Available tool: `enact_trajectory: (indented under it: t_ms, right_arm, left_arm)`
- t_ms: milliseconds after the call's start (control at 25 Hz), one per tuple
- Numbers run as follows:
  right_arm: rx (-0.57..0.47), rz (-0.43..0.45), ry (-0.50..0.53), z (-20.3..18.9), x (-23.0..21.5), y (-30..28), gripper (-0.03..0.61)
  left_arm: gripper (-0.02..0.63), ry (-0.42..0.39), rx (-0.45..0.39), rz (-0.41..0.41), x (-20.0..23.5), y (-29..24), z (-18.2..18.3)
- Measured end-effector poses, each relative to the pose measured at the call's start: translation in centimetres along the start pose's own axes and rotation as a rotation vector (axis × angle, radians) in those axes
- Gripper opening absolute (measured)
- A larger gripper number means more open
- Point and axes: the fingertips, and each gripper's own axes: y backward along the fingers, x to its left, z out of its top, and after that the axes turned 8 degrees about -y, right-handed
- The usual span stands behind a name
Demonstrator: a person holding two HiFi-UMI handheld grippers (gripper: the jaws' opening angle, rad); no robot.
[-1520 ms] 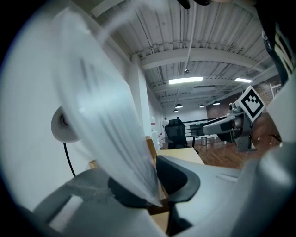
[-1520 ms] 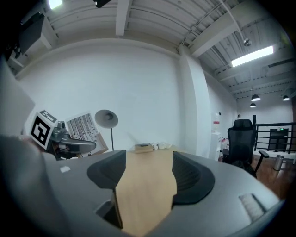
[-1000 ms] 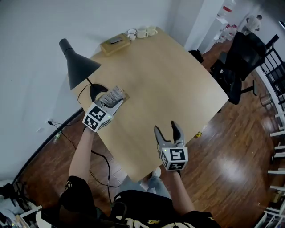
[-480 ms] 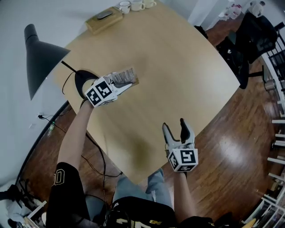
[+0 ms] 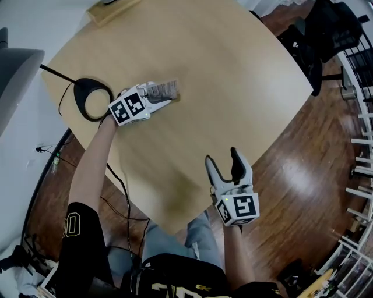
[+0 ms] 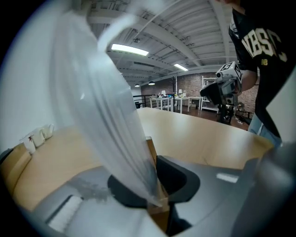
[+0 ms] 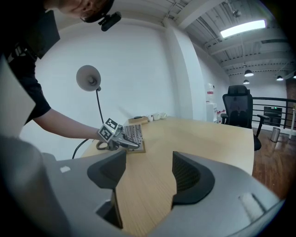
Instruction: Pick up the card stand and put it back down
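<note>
Clamping the card stand (image 5: pixel 166 88) by its wooden base, the left gripper (image 5: pixel 158 102) sits in the upper left of the head view, over the left part of the light wooden table (image 5: pixel 233 75). In the left gripper view its jaws are drawn together on that narrow wood block, and the stand's clear sheet rises up and to the left from between them, filling much of the frame. From the right gripper view the base looks level with the tabletop, but whether it touches the wood or is just above it cannot be told.

Just left of the left gripper in the head view lies the black ring-shaped lamp base (image 5: pixel 92 99), with its thin stem running toward the grey lamp shade (image 5: pixel 16 75) at the left edge.

Lower centre in the head view, the right gripper (image 5: pixel 222 158) hangs at the near edge of the table, well apart from the stand. Its jaws are spread wide with nothing between them; only bare tabletop shows in the gap in the right gripper view.

A wooden box (image 5: pixel 112 8) lies at the top edge of the head view, and a black office chair (image 5: pixel 326 29) stands on the dark wood floor (image 5: pixel 309 174) at upper right.
</note>
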Motion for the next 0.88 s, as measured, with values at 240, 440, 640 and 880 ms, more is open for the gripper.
enact_trajectory:
  t_ms: [240, 440, 640, 880]
  right_arm:
    - [-0.007, 0.042, 0.011, 0.8, 0.8, 1.2, 0.321]
    - [-0.03, 0.092, 0.024, 3.1, 2.5, 3.4, 0.321]
    - [-0.118, 0.2, 0.051, 7.3, 4.3, 5.9, 0.321]
    - [-0.169, 0.339, 0.057, 10.0, 6.3, 12.4, 0.321]
  left_arm:
    - [0.268, 0.157, 0.016, 0.137, 1.7, 1.3, 0.5]
    - [0.277, 0.293, -0.029, 0.331, 0.2, 7.5, 2.3]
    - [0.224, 0.294, -0.117, 0.63, -3.4, 16.6, 9.9]
    - [0.224, 0.292, -0.17, 0.916, -14.1, 24.1, 21.9]
